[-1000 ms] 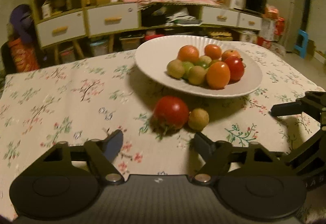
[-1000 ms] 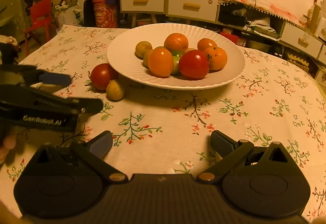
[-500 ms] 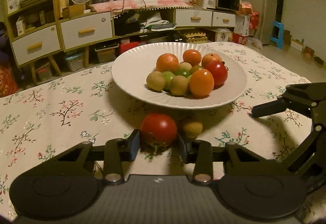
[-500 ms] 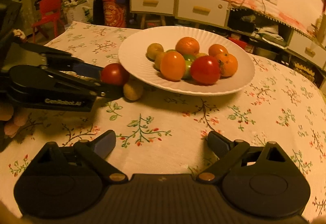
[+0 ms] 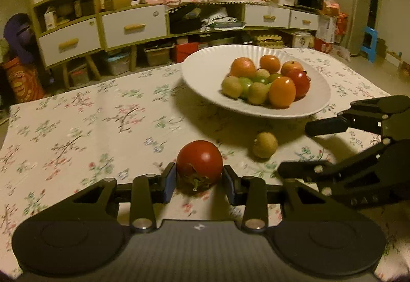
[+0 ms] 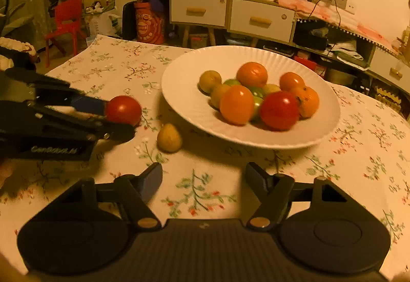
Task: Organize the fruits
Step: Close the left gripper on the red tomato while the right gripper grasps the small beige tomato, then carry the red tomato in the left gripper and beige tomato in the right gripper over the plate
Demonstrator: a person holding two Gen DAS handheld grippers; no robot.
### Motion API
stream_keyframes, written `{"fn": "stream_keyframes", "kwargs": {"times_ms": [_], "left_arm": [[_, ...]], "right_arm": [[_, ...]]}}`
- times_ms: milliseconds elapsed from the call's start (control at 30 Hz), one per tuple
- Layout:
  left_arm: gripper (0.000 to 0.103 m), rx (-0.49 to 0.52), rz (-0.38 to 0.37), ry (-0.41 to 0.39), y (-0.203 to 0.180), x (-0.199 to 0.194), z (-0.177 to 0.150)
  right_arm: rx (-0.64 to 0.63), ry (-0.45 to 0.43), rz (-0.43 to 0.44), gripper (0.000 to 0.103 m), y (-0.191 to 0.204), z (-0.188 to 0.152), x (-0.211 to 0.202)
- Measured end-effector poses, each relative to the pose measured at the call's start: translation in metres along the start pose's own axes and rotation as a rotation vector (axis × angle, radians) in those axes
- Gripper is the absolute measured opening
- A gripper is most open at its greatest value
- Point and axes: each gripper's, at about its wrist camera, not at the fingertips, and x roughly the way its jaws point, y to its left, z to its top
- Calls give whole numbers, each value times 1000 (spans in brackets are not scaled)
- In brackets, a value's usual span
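Where a floral cloth covers the tabletop (image 5: 77, 133) before cluttered drawers (image 5: 133, 28), the left claw (image 5: 200, 180) grips a red tomato (image 5: 200, 162); the right claw (image 6: 203, 178), angled downward, is closing on nothing.

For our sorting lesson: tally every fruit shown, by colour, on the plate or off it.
Red fruits: 2
Orange fruits: 4
Tan fruits: 4
Green fruits: at least 2, partly hidden
Total: at least 12
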Motion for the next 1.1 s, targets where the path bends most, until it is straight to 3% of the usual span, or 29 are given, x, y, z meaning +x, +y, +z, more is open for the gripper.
{"fn": "stream_keyframes", "kwargs": {"times_ms": [633,800,1100], "left_arm": [[36,-16,13,17,8,-6,-7],[36,-28,17,15,9,-7,-8],[36,-111,15,9,11,-13,-7]], "right_arm": [[-11,1,43,37,26,15,14],[-25,-4,56,22,29,15,13],[-21,1,74,22,25,13,2]]}}
